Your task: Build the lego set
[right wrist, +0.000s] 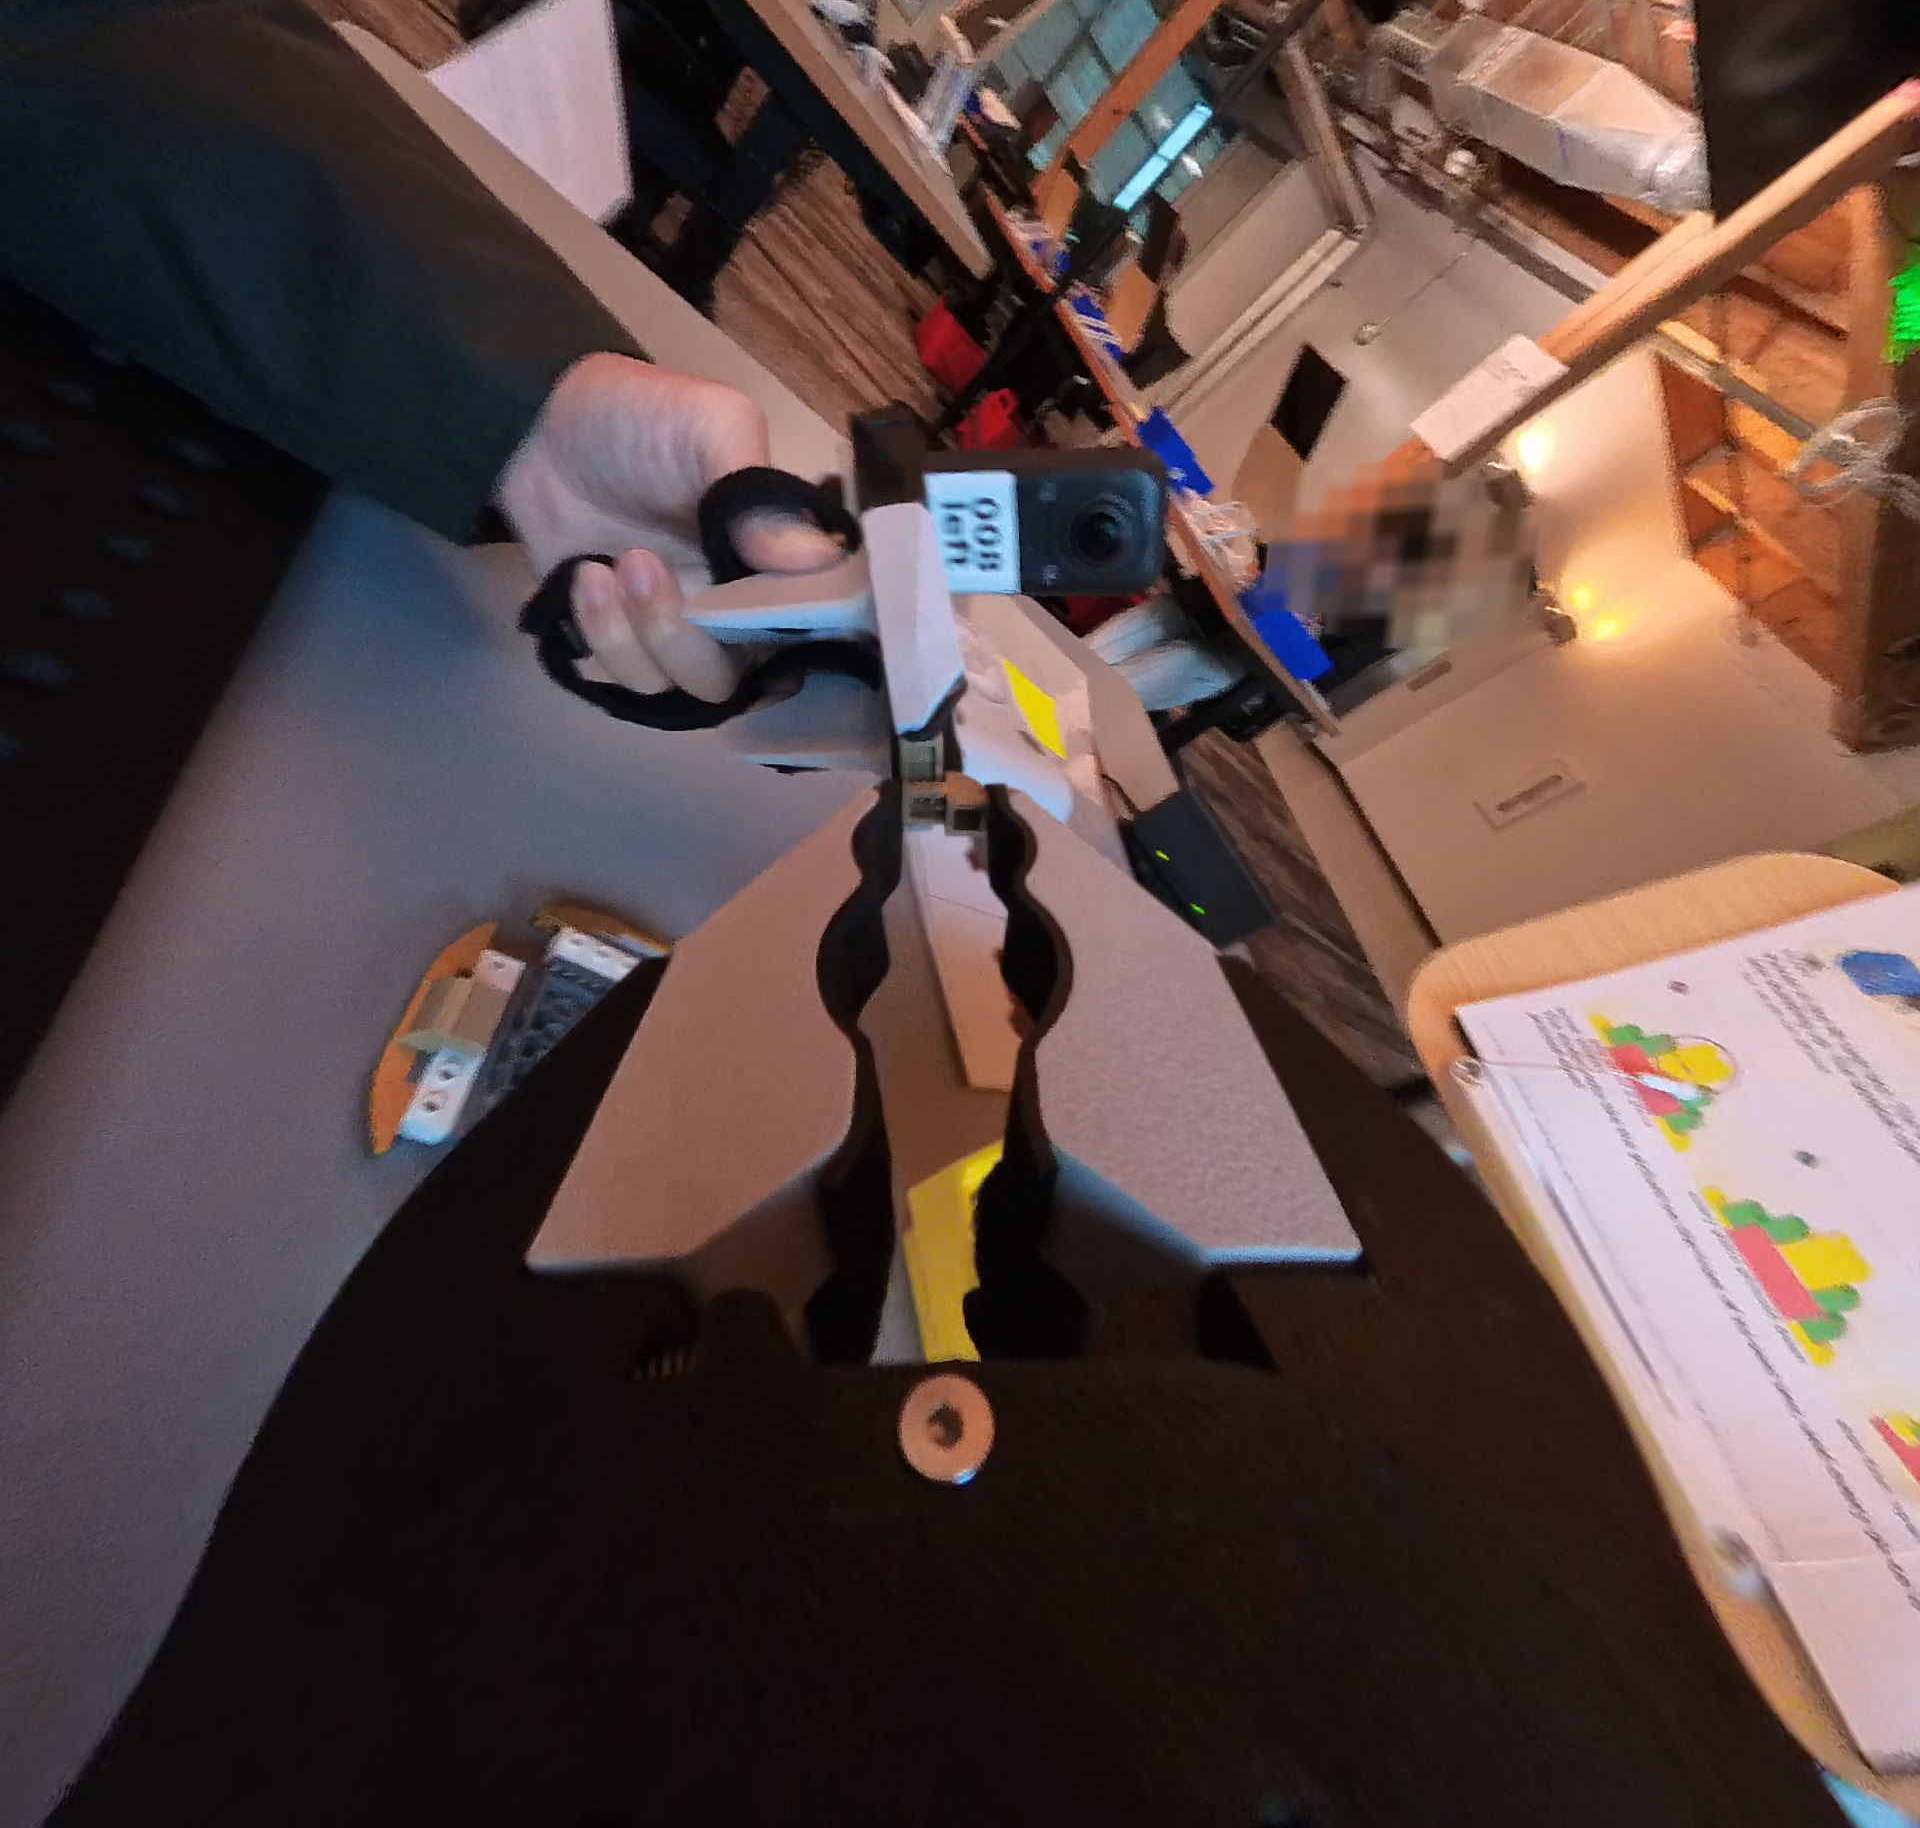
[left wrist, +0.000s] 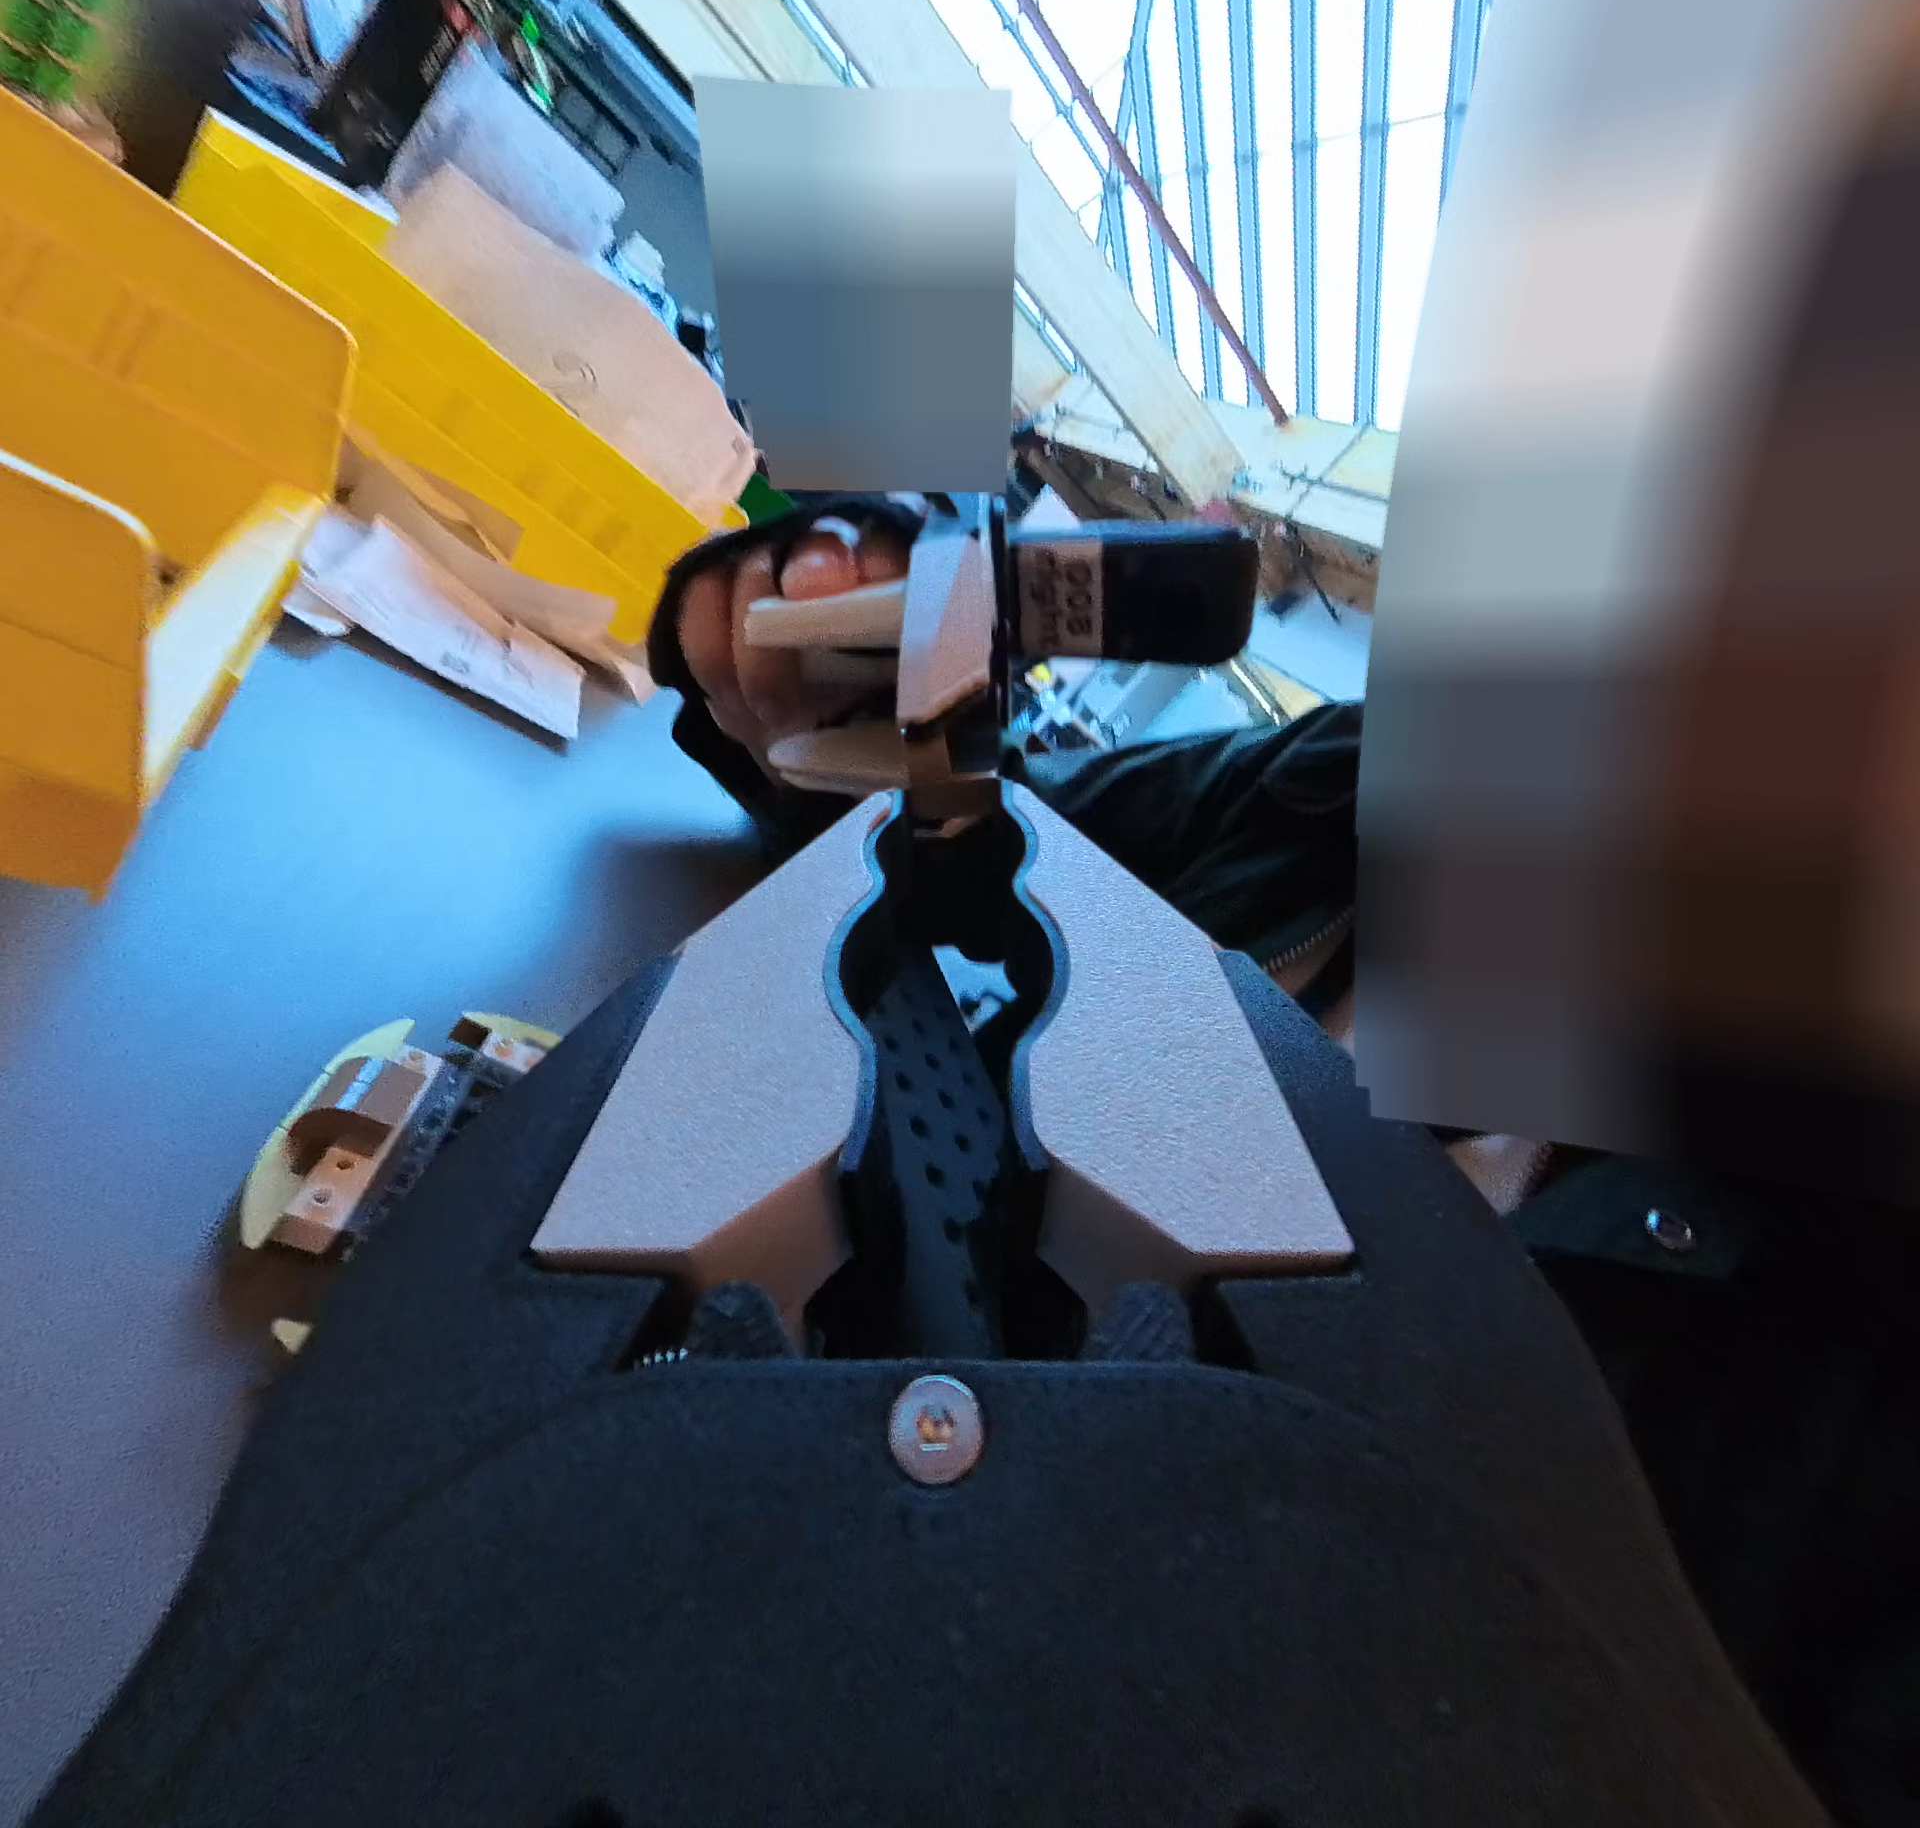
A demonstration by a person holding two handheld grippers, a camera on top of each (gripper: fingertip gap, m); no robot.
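Grey table (left wrist: 343, 843) under my grippers; yellow bins (left wrist: 177, 407) far left, window ahead. Instruction sheet (right wrist: 1714, 1207) on right. My left gripper (left wrist: 940, 822) and right gripper (right wrist: 935, 807) meet tip to tip, raised off table, both pinched on small lego piece (right wrist: 935, 791). Partly built lego model (right wrist: 488, 1030) lies on table, lower left of fingers.
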